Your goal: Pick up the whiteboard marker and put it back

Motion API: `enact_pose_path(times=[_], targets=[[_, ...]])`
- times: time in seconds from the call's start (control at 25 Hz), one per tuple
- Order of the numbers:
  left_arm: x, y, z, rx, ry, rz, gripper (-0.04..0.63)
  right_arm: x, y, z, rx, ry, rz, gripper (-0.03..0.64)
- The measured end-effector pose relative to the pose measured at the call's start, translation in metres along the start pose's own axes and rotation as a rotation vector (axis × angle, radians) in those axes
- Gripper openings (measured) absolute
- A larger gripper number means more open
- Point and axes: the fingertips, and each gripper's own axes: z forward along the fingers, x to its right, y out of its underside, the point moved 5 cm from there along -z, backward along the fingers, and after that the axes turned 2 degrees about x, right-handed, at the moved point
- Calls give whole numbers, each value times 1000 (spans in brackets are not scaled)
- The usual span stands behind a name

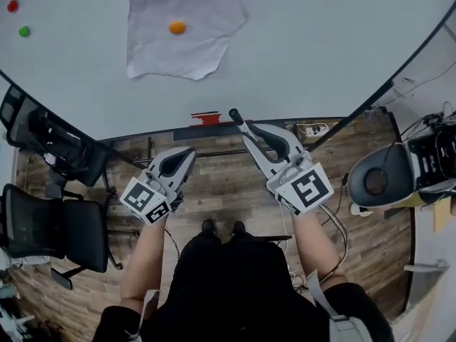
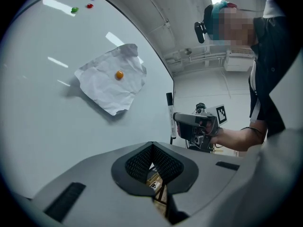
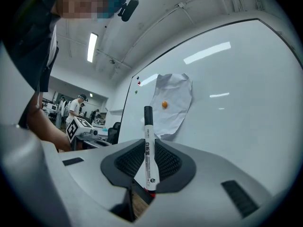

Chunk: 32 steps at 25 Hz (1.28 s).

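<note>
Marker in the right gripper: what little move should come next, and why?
Probably ease the right gripper toward the whiteboard's bottom edge and set the marker down there. The jaws are clamped on the marker, which points at the board, and in the head view its tip sits close to that edge, beside a red thing. The left gripper is shut and empty.

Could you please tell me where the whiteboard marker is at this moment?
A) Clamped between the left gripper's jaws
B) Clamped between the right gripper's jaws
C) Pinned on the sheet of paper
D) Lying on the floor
B: the right gripper view shows the whiteboard marker standing between the pads of the right gripper, which press on it from both sides.
</note>
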Motion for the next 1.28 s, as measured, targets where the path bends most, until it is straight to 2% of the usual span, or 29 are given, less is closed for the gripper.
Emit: enact_pose_path(times=[0.4, 0.56, 0.72, 1.28], targets=[[-38, 22, 11, -42, -7, -41, 6, 19, 43, 47, -126, -8, -81, 74], [-49, 33, 13, -51, -17, -61, 6, 21, 60, 63, -226, -32, -203, 74], [-60, 43, 10, -53, -24, -87, 6, 22, 84, 81, -303, -53, -262, 74], [-83, 78, 1, -90, -35, -151, 8, 24, 176, 117, -459, -125, -333, 74]])
